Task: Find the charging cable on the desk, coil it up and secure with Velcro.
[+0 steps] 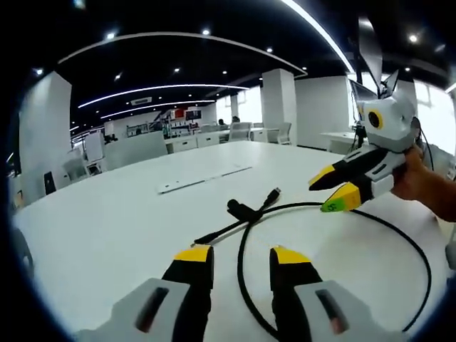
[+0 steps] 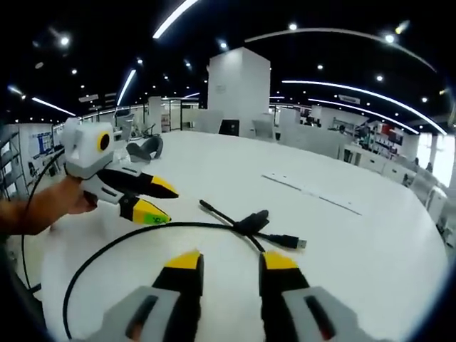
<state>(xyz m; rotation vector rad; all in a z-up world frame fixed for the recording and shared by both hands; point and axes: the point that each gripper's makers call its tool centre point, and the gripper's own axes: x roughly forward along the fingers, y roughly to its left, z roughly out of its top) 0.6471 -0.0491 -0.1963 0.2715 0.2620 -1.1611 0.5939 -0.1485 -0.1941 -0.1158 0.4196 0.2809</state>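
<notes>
loosely looped charging cable [image 1: 335, 214] on desk [image 1: 107, 221], plug ends crossed.

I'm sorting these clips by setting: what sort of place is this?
Likely an open-plan office: a long white table holding a black charging cable, rows of desks and chairs behind, strip ceiling lights.

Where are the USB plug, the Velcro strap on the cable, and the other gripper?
USB plug [image 2: 298, 244], right gripper view, metal tip.
Velcro strap [image 2: 253, 221], right gripper view, its middle.
right gripper [image 1: 333, 191], left gripper view, between its fingertips.
</notes>
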